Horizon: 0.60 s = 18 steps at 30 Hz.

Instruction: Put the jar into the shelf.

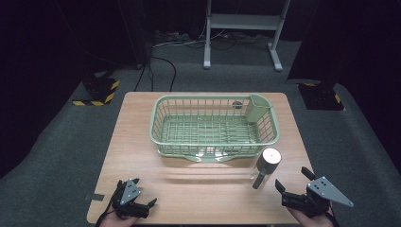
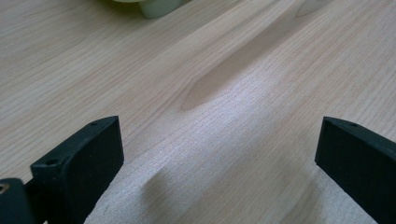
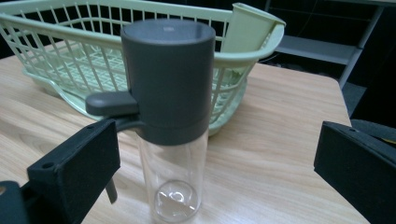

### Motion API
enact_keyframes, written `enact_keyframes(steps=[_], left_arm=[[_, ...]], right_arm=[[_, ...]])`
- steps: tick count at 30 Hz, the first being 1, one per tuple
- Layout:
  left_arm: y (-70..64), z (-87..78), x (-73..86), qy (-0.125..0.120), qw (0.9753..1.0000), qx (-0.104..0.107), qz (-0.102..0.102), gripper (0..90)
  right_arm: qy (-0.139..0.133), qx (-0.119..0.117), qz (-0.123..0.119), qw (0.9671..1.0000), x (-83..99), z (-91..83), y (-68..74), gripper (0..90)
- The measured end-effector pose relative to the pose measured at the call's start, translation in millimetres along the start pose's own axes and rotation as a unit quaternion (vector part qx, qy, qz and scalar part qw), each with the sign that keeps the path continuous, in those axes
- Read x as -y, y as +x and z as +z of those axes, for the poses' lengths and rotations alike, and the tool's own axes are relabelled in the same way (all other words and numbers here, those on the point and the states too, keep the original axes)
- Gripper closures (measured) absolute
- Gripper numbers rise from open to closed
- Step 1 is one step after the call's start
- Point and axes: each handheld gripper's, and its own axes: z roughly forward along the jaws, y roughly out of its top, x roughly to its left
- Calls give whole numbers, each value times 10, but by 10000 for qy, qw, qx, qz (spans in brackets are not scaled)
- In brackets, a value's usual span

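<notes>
High view: both hand-held grippers, left [image 1: 142, 195] and right [image 1: 293, 178], gape wide, empty; the bottle [image 1: 265, 166], seemingly clear-bodied, stands near the basket [image 1: 161, 127].

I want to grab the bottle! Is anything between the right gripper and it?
No. In the high view, bare wooden table separates the right gripper from the clear, grey-capped bottle.

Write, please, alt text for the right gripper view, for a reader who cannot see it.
A clear bottle with a dark grey pump cap stands upright on a wooden table, ahead of the open right gripper, whose black jaws rise on either side, apart from it. Behind the bottle sits a pale green wire basket with a cup-shaped holder in one corner.
</notes>
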Motion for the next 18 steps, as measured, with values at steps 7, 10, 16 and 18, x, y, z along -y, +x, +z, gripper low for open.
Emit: enact_keyframes(steps=[7, 10, 16, 18], left_arm=[[2, 1, 0, 42, 10000, 8, 23, 15], [2, 3, 0, 72, 10000, 16, 46, 15], [-4, 1, 2, 46, 10000, 45, 30, 15], [-5, 2, 3, 52, 10000, 53, 40, 15]], right_arm=[[-59, -75, 7, 10000, -79, 41, 29, 0], [-83, -83, 19, 9999, -107, 62, 35, 0], [-146, -119, 11, 9998, -167, 114, 65, 0], [-155, -135, 15, 9998, -181, 132, 72, 0]])
